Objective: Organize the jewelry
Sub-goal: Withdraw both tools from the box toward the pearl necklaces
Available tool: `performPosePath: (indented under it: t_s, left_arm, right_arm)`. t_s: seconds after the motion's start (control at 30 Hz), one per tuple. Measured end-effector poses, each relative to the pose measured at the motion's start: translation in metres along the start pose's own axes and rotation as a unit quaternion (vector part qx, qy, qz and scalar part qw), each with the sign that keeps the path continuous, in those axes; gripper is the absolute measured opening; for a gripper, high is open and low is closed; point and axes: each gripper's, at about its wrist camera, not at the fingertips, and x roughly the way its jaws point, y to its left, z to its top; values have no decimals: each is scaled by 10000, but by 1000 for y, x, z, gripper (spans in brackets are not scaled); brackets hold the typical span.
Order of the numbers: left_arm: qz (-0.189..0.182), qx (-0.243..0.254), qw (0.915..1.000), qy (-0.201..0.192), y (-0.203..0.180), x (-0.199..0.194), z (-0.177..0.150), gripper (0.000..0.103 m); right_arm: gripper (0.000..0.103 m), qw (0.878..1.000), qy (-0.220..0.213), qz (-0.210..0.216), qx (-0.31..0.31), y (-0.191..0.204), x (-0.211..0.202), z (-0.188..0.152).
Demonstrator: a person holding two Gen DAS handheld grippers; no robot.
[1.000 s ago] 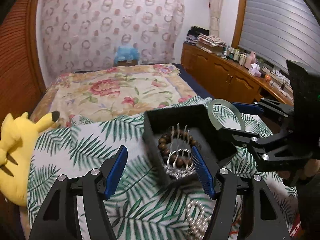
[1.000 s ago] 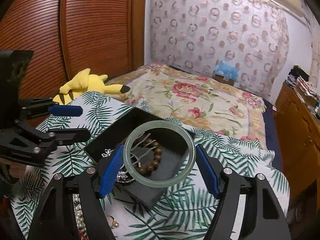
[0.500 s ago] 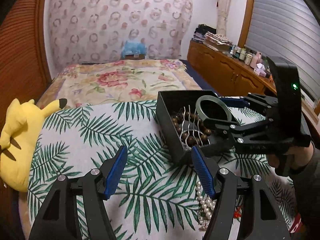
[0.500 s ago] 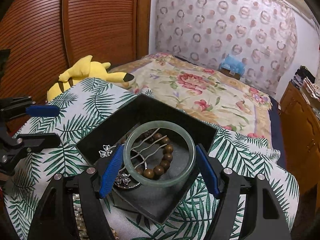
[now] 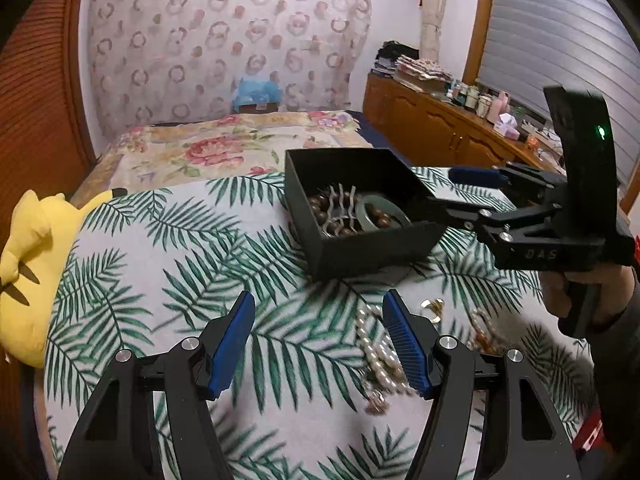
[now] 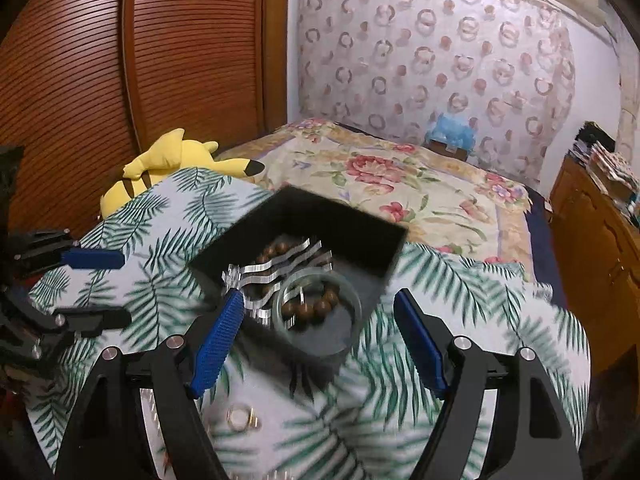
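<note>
The right gripper (image 6: 318,340) stands low in the right wrist view with its blue-padded black jaws spread wide; they have just been opening further, and nothing is pinched between them. Just above the gap, the pale green jade bangle (image 6: 316,306) lies flat inside the open black square jewelry box (image 6: 298,216), resting on a brown wooden bead bracelet (image 6: 310,310) and beside a silver wavy-pronged hair comb (image 6: 276,276). The box sits at the centre of the frame on a white bedcover printed with green palm leaves (image 6: 168,280). A small gold ring (image 6: 240,418) lies on the cover at the lower centre, between the gripper's arms.

In the left wrist view, the left gripper (image 5: 318,344) at the bottom centre is also spread, holding nothing. Just beside its right-hand pad, a white pearl strand (image 5: 378,348) trails over the cover, with a gold ring (image 5: 432,306) near it. The box is above, at centre, with the right gripper's fingers reaching over its right edge. A yellow plush toy (image 5: 28,272) lies at the left edge.
</note>
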Motion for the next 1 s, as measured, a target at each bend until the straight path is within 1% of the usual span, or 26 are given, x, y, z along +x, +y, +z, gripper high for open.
performPosePath:
  t_s: [0.07,0.1,0.13,0.27,0.37,0.43,0.6,0.67,0.7,0.77,0.83,0.9,1.0]
  left_arm:
    - [-30,4,10000,-14,-3,-4,-5,63]
    - [-37,14,10000,-19,-6,-6,-9,63]
    - [-39,19,10000,-23,-7,-8,-11,63]
    - [-86,62,9999,-49,-15,-16,-21,63]
    - [-102,97,9999,-59,-19,-21,-28,63]
    - [-103,101,9999,-53,-21,-23,-32,63]
    - [-98,100,9999,-10,-22,-26,-39,63]
    - [-99,96,9999,-12,-22,-27,-40,63]
    - [-103,80,9999,-3,-22,-26,-41,63]
    - [-107,63,9999,15,-21,-26,-44,63]
    - [-116,57,9999,34,-22,-26,-45,63]
    - [-133,75,9999,24,-23,-27,-45,63]
    - [-138,106,9998,37,-25,-26,-45,63]
  right_arm:
    - [72,10000,31,-37,23,-1,-8,-11]
    - [62,9999,91,-52,42,-1,-14,-20]
    - [55,9998,157,-85,61,-1,-16,-28]
    - [49,9991,363,-179,138,-5,-24,-56]
    - [41,9984,496,-194,206,-6,-29,-72]
    - [29,9981,557,-142,229,-4,-33,-81]
    - [28,9973,672,18,286,5,-37,-97]
    - [25,9970,710,132,272,11,-38,-101]
    - [23,9969,725,164,266,13,-37,-102]
    - [12,9963,809,184,201,18,-34,-105]
    - [9,9956,911,147,164,20,-30,-107]
    - [8,9956,913,127,178,20,-29,-108]
    - [6,9953,949,-79,188,17,-29,-107]
